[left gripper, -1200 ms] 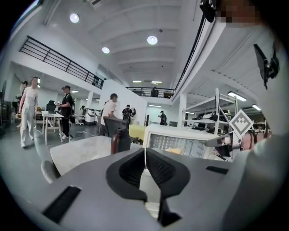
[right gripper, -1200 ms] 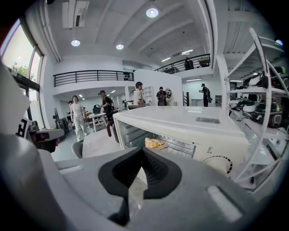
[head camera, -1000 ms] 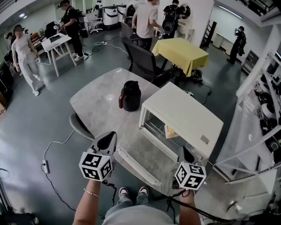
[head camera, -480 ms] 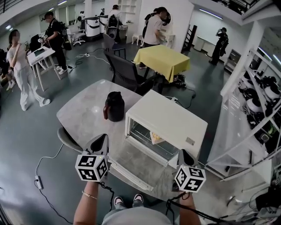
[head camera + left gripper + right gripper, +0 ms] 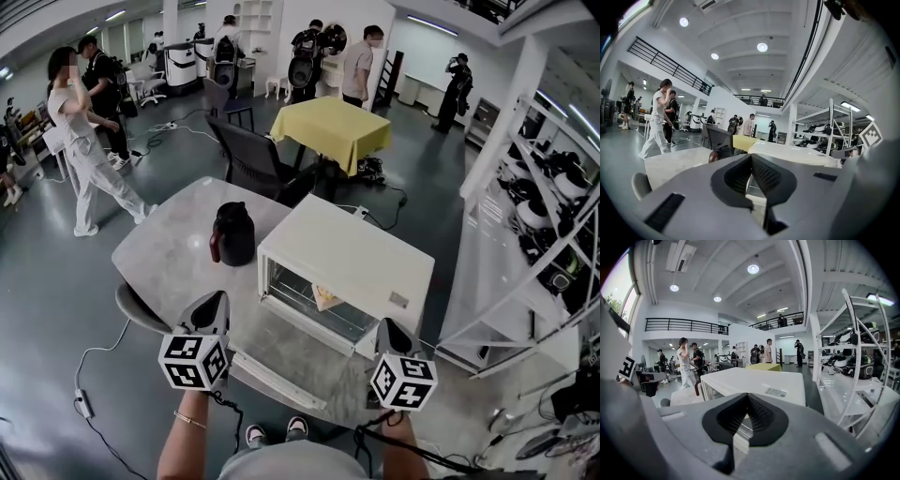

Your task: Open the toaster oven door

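The toaster oven (image 5: 356, 258) fills the right half of the table (image 5: 169, 248). Its door (image 5: 291, 352) lies folded down toward the near edge, covering the surface there. The cavity behind it stands open to the front, with a yellowish item (image 5: 323, 298) on the rack inside. A dark jug (image 5: 232, 234) stands near the oven's left wall, narrowing that gap. From the jug to the left edge the top is bare. A grey chair (image 5: 136, 307) crowds the near-left edge, a dark chair (image 5: 248, 164) stands by the far edge, and white shelving (image 5: 525, 272) hems in the right side.
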Motion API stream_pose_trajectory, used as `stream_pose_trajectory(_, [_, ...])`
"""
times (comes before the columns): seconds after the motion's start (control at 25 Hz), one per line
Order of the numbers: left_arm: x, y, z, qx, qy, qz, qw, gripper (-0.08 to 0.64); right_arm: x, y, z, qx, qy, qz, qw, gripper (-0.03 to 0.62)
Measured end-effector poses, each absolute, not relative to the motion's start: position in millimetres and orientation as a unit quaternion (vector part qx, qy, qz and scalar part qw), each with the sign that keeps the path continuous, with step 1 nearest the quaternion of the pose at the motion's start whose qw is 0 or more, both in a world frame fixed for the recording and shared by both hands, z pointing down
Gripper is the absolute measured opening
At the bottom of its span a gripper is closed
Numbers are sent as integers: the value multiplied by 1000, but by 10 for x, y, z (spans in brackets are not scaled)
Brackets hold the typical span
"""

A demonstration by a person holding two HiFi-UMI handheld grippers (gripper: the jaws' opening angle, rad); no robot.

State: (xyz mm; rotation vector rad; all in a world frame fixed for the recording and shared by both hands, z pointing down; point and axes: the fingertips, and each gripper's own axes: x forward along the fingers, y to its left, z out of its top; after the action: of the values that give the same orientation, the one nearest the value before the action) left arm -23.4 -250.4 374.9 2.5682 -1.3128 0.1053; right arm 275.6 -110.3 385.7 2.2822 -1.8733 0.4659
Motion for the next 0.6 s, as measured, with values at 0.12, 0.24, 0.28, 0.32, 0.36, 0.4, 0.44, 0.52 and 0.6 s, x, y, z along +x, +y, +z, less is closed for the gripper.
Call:
stream_pose_trajectory(0.12, [-203,-2512,3771,885,-446,41,127,5,2781,-1090,3847,766,-620,155,72,6])
stream_pose_trajectory(0.24, [-187,-2512,3812,886,-443,46,129,5,2784,-1073,3857,768,-617,157,71,6])
stream_pose_trajectory(0.28, [-181,-2512,3823,886,-442,47,130,5,2784,-1067,3859,768,-617,157,71,6])
stream_pose_trajectory(0.32, [-172,-2510,3832,887,-441,47,131,5,2788,-1058,3861,768,-616,157,71,6])
stream_pose_trajectory(0.36, [-161,-2506,3840,887,-439,47,132,5,2795,-1047,3862,769,-615,157,70,6])
stream_pose_trajectory(0.4, [-148,-2500,3847,888,-437,46,133,5,2803,-1034,3863,770,-614,157,70,6])
stream_pose_trajectory(0.44, [-135,-2493,3853,889,-435,46,134,5,2810,-1021,3865,771,-613,158,70,6])
stream_pose_trajectory(0.52, [-112,-2480,3862,890,-432,44,137,5,2821,-999,3866,772,-611,159,72,6])
stream_pose_trajectory(0.6, [-96,-2469,3871,891,-430,45,139,5,2822,-978,3865,773,-609,160,73,6])
